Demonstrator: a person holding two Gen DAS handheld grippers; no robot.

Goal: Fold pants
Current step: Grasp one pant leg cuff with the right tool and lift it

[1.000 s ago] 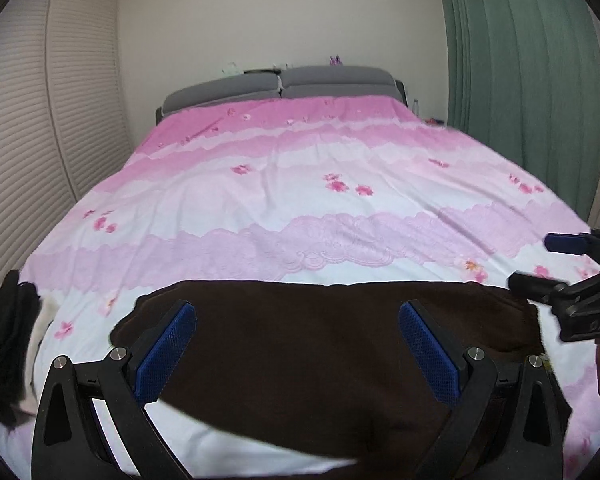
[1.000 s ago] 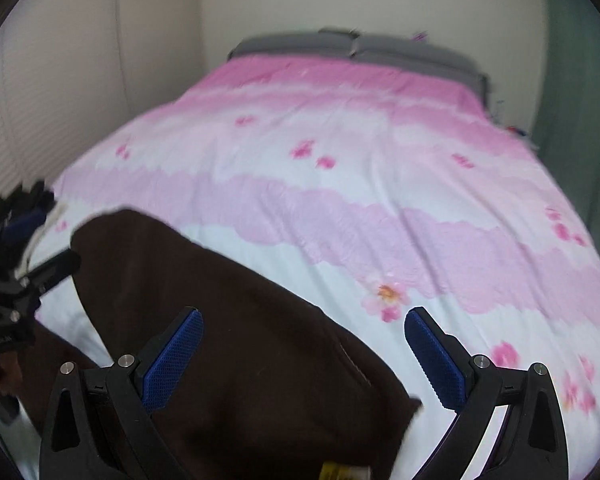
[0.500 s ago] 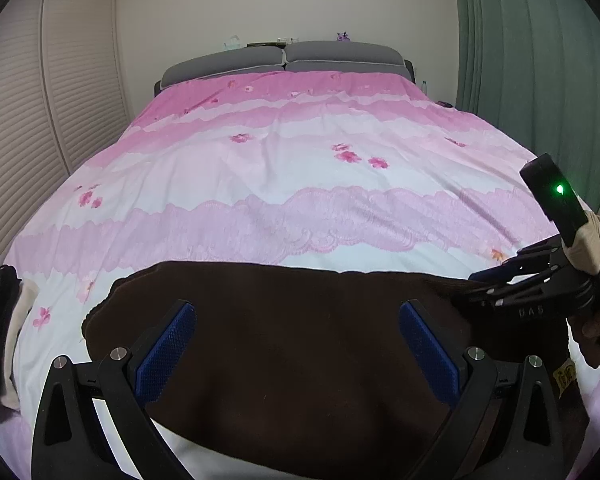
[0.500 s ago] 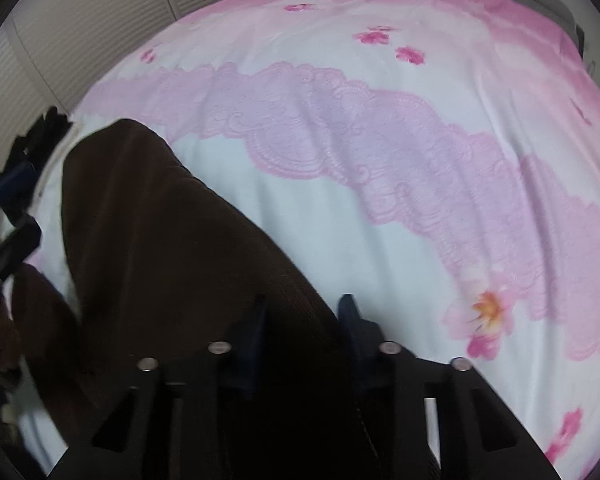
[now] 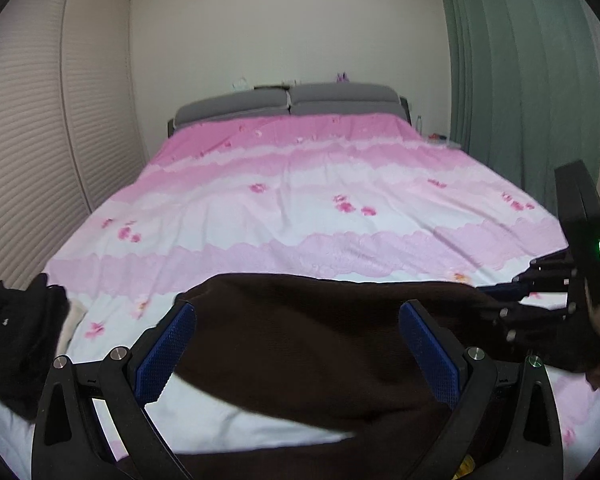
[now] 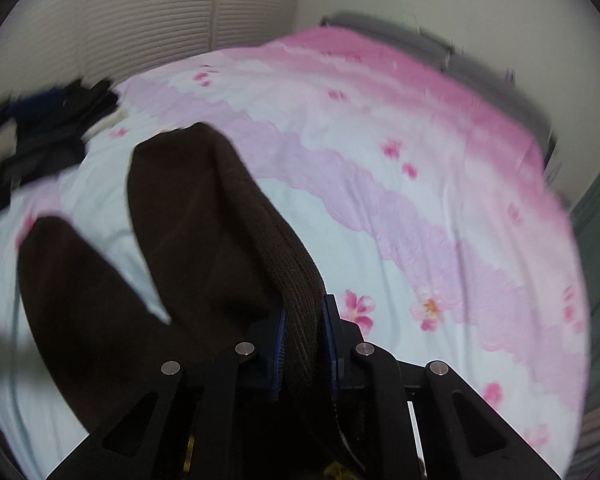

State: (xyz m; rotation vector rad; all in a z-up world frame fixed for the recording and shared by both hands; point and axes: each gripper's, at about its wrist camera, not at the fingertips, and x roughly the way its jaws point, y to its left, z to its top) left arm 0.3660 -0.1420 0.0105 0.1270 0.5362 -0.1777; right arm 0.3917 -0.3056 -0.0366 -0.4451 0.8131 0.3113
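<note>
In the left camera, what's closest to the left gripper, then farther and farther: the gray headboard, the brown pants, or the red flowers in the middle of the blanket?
1. Brown pants, right between the left gripper's open fingers.
2. Red flowers, mid-bed, slightly right.
3. Gray headboard, far end by the wall.

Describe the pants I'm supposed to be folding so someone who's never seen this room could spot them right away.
Start at the bed with the pink floral duvet. At its near end lie the brown pants, their thick edge pinched in the right gripper. Unlike the black clothes pile at the bed's left edge, they are dark brown and spread out, two legs splayed apart.
</note>
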